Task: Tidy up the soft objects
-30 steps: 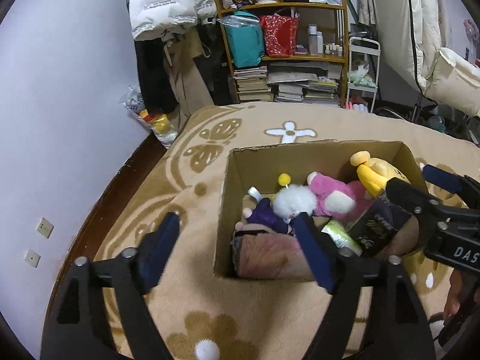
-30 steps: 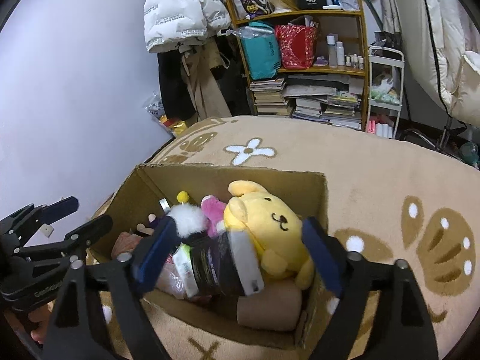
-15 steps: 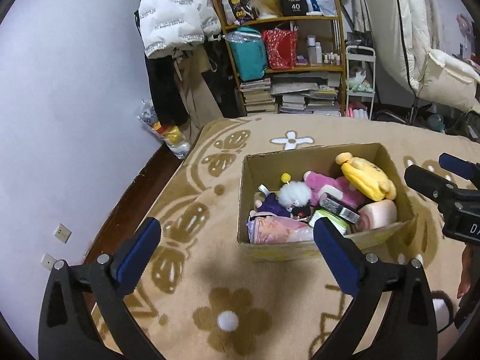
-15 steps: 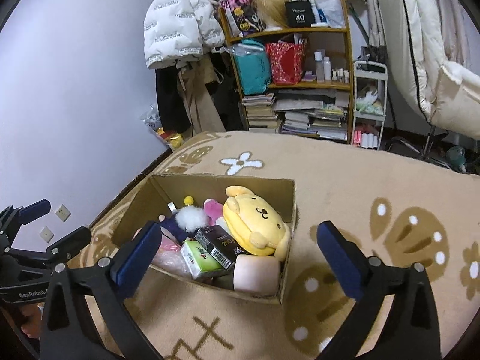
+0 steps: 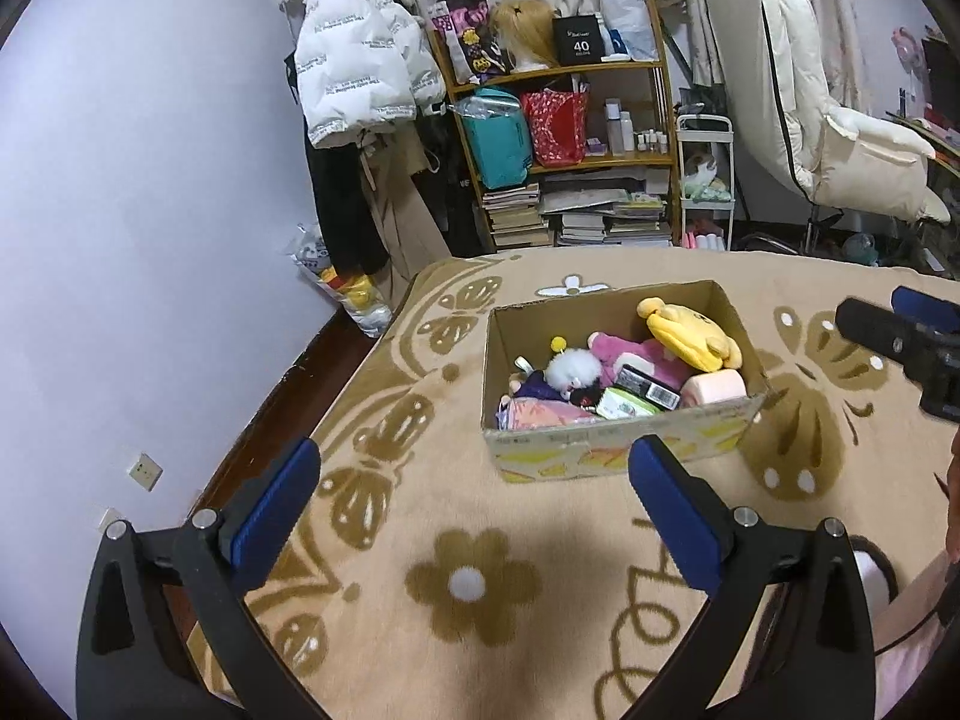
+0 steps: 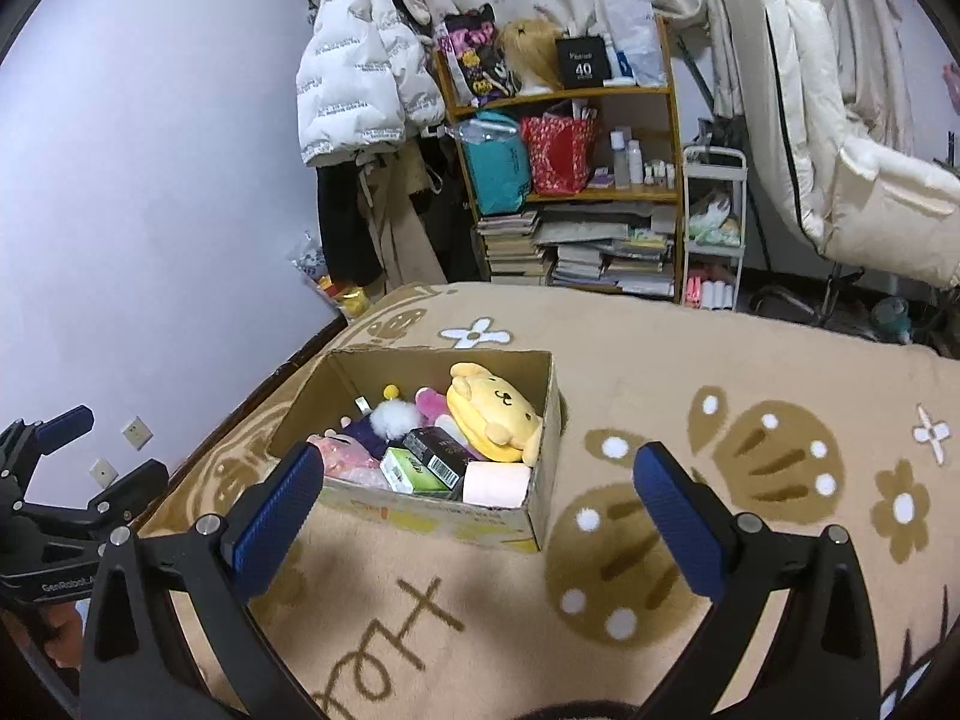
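I am holding my left hand-held gripper [image 5: 474, 498] and my right hand-held gripper [image 6: 474, 501] just in front of the cardboard box [image 5: 621, 441], both with jaws spread wide and nothing between them; the jaws have just been opening. The box is sitting on the patterned blanket [image 5: 468, 588], and the soft things are lying inside it: the yellow plush dog [image 6: 492, 411] is filling the far right corner of the box, the pink plush [image 5: 630, 351] is resting beside it toward the middle, the white fluffy toy [image 5: 573, 367] is sitting left of that, and a pink roll [image 6: 497, 485] is lying in the near right corner. A green packet [image 6: 411, 471] and a black carton [image 6: 438, 450] are resting among them. I am judging the gathering as essentially done, since I am seeing nothing loose on the blanket around the box. The box's long axis is running left to right across my view, and the yellow dog is lying tilted, with its face turned up and toward the box's right wall.
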Demonstrator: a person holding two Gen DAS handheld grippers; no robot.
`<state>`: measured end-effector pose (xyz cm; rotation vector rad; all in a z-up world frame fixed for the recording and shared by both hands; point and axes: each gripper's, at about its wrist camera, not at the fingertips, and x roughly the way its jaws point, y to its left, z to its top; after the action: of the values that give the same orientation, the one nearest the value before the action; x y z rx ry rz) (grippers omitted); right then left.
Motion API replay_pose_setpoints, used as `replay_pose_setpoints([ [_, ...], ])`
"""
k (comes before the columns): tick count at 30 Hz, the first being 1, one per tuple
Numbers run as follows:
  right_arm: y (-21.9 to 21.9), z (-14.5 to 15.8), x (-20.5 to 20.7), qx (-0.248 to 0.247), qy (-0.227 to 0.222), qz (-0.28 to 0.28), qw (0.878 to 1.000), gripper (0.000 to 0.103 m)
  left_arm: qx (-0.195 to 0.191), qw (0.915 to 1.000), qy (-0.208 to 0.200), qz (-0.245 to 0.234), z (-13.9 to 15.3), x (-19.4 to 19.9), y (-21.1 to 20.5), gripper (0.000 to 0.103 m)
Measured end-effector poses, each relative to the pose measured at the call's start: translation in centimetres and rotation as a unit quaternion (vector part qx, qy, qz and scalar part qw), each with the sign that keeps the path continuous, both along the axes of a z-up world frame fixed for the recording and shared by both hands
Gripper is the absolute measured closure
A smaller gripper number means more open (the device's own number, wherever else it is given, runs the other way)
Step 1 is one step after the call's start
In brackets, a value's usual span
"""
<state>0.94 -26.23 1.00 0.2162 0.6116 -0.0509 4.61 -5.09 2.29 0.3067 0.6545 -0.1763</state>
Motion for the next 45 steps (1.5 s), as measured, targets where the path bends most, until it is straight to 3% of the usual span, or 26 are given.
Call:
replay_pose_setpoints([
  [5, 0.1, 0.7, -1.9, 0.010, -0.013, 0.000, 1.000, 0.000, 0.003, 0.9995, -0.019, 0.024, 0.3, -2.6, 0.9, 0.001],
  [13, 0.1, 0.7, -4.5, 0.014, -0.038, -0.004, 0.999, 0.000, -0.034, 0.9979, -0.035, 0.043, 0.6, -5.5, 2.9, 0.001],
  [18, 0.1, 0.3, -5.2, 0.008, -0.046, -0.009, 0.999, 0.000, -0.021, 0.9985, -0.034, 0.038, -0.4, -5.9, 2.9, 0.001],
  [45, -0.2, -3.5, -3.6, 0.000, 0.022, 0.000, 1.000, 0.000, -0.015, 0.9999, 0.002, 0.000, -3.1, -3.8, 0.2, 0.001],
])
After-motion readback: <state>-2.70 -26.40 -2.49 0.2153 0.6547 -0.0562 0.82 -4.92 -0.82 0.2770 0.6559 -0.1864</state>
